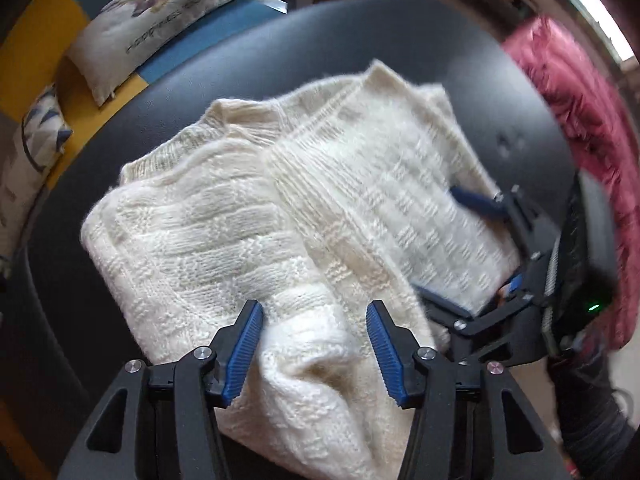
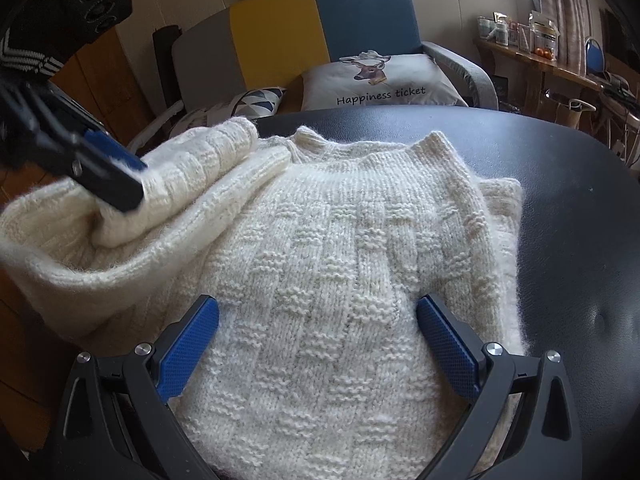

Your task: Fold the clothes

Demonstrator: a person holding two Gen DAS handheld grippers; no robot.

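A cream knitted sweater (image 2: 320, 264) lies on a round dark table (image 2: 568, 216), and it covers most of the centre of the table top. In the right wrist view its collar (image 2: 308, 136) is at 12 o'clock, towards the far edge of the table, and the body is spread flat towards the camera. The right gripper (image 2: 318, 336) is low above the flat body of the sweater, near 6 o'clock; its jaws are spread wide with the knit between them, and the blue pads (image 2: 448, 356) do not press on anything. The left gripper (image 1: 316, 344) points down on a thick fold of the sweater at 6 o'clock in its own view. Its jaws are partly apart with the bunched wool between them, and the fabric seems to fill the gap and touch both pads, so it appears to pinch this fold. In the right wrist view the same gripper is at 9 o'clock, where its blue finger lies against a rolled, raised part of the sweater (image 2: 192, 176) which folds over towards the centre. Behind the table, at 12 o'clock, stands an armchair (image 2: 320, 28) in yellow, blue and grey, with a white cushion (image 2: 380, 84) that shows a deer and the words "Happiness ticket". A dark red fluffy cloth (image 1: 576, 104) is at 2 o'clock in the left wrist view.
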